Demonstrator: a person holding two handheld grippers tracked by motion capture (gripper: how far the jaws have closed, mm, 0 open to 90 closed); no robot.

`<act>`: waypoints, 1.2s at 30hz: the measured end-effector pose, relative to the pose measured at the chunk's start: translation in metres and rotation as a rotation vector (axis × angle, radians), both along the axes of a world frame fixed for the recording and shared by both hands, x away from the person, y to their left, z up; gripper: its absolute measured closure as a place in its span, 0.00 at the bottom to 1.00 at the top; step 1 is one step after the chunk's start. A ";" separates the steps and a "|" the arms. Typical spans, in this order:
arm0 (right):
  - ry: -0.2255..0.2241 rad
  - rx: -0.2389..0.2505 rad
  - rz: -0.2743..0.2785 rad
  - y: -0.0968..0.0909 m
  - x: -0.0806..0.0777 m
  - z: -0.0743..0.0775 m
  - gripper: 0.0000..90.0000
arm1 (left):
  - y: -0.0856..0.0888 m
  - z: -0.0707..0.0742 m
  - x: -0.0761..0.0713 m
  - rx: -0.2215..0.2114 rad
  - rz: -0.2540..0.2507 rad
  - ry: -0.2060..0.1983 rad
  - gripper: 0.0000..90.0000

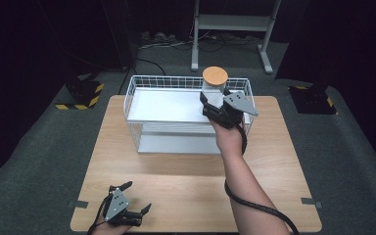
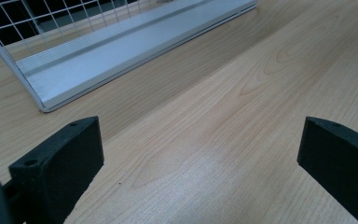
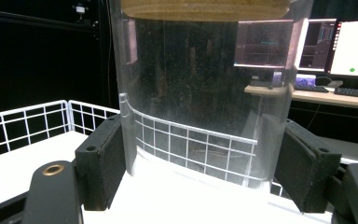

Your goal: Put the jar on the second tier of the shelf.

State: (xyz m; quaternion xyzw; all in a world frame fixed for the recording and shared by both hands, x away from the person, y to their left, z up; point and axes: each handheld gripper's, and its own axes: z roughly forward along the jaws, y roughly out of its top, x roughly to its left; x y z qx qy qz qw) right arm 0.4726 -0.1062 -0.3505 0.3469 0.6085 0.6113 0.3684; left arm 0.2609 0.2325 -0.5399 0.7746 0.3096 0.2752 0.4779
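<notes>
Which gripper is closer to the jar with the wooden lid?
Right. The right gripper clamps the jar on the rack's top shelf; the left gripper rests open at the table's near edge.

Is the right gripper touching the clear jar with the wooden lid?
Touching. In the right gripper view, both black jaws of the right gripper press against the sides of the clear jar with the wooden lid, which stands above the white wire rack's shelf.

Three cameras: one fixed overhead, one carried on each gripper

The table point(image 1: 186, 186) is seen from above and behind the person, looking forward and down. The left gripper view is held low, close over the tabletop, facing the wire rack point(image 2: 121, 51); that rack point(image 1: 176, 110) is shared, and the right gripper view is pressed close against the clear jar point(image 3: 200, 93).
</notes>
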 end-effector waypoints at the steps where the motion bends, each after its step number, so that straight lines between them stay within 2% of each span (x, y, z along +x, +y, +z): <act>1: 0.001 0.000 0.000 0.000 0.001 0.000 0.28 | 0.000 0.000 0.000 0.000 0.000 0.000 0.01; 20: 0.017 0.015 0.003 0.001 0.006 -0.001 0.28 | 0.001 0.000 0.000 -0.010 0.000 0.003 0.01; 22: 0.017 0.013 0.002 0.002 0.006 -0.001 0.24 | 0.001 0.000 0.000 -0.013 0.001 0.003 0.01; 26: 0.028 0.009 0.006 0.005 0.007 -0.001 0.02 | 0.001 0.000 0.000 -0.010 0.000 0.001 0.01; 36: 0.011 0.036 0.006 -0.002 -0.002 0.009 0.00 | 0.001 0.000 0.000 -0.006 -0.001 0.000 0.01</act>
